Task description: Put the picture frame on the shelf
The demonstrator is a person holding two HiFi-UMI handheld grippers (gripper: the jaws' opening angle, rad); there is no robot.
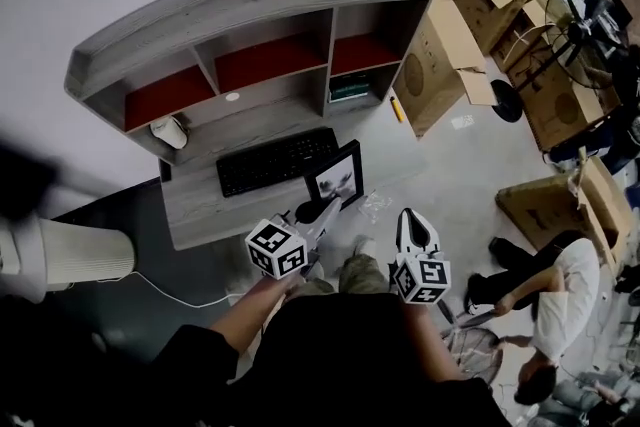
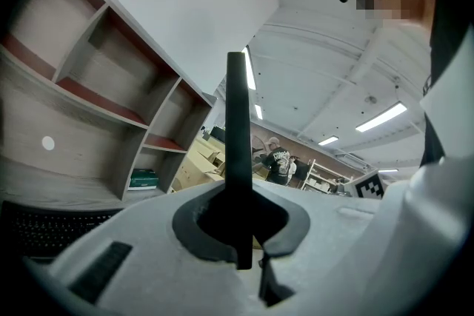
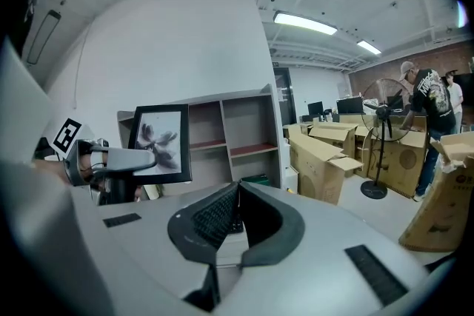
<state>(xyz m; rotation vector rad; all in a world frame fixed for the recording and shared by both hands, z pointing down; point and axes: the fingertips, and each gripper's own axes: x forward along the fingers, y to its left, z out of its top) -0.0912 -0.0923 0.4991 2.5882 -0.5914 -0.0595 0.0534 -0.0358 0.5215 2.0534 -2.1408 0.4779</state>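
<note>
With the left gripper (image 1: 322, 209) clenched on the picture frame's (image 1: 338, 175) edge, upright in front of and below the shelf (image 1: 250, 7), I would raise it level with an open bay and slide it in squarely, the closed, empty right gripper (image 1: 412, 220) held aside.

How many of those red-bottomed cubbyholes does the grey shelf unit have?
3, side by side in the upper row of the grey wooden shelf unit: the left cubbyhole, the middle cubbyhole and the right cubbyhole. None seems hidden from above.
</note>
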